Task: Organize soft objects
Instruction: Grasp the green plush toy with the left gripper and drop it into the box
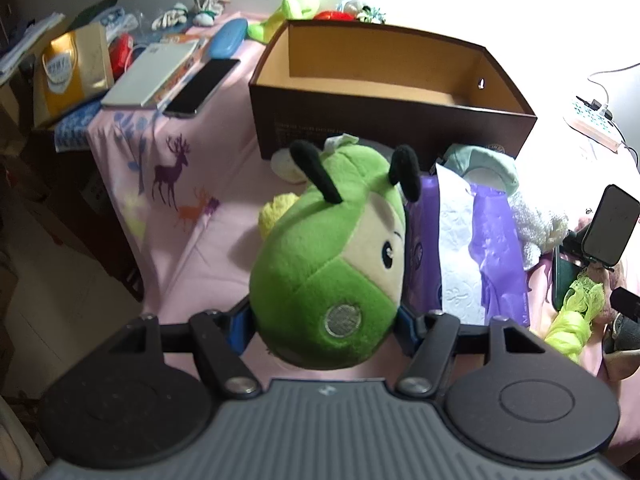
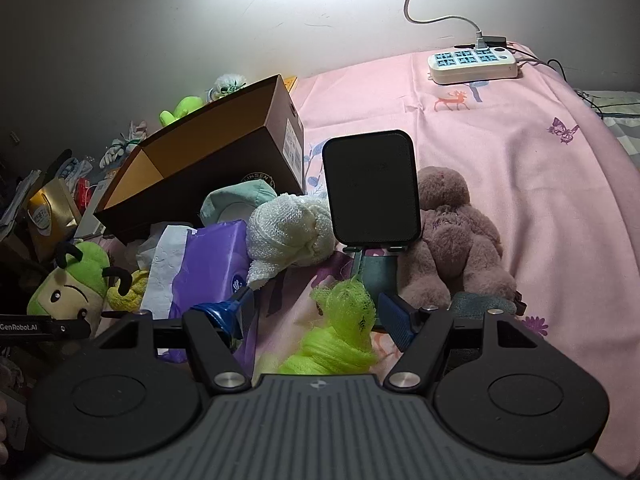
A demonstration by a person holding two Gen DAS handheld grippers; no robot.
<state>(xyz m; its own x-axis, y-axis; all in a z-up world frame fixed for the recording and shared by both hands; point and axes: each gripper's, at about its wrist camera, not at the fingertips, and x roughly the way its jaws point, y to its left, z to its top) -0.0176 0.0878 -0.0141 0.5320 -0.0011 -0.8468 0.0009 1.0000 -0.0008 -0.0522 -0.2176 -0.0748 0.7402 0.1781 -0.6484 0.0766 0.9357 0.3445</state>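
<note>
Left gripper (image 1: pixel 324 320) pinches green plush doll (image 1: pixel 332 256), antennae toward brown box (image 1: pixel 394 120) | right gripper (image 2: pixel 316 312) spread around neon-yellow mesh pouf (image 2: pixel 340 328) | mauve teddy (image 2: pixel 452 232): right view only.

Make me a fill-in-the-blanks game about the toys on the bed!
1. The left gripper is squeezing a plush toy whose color is ____.
2. The brown cardboard box has ____ inside it.
3. Between the open fingers of the right gripper lies a neon yellow-green ____ pouf.
4. The power strip rests on a bedsheet colored ____.

Missing words: green; nothing; mesh; pink
</note>
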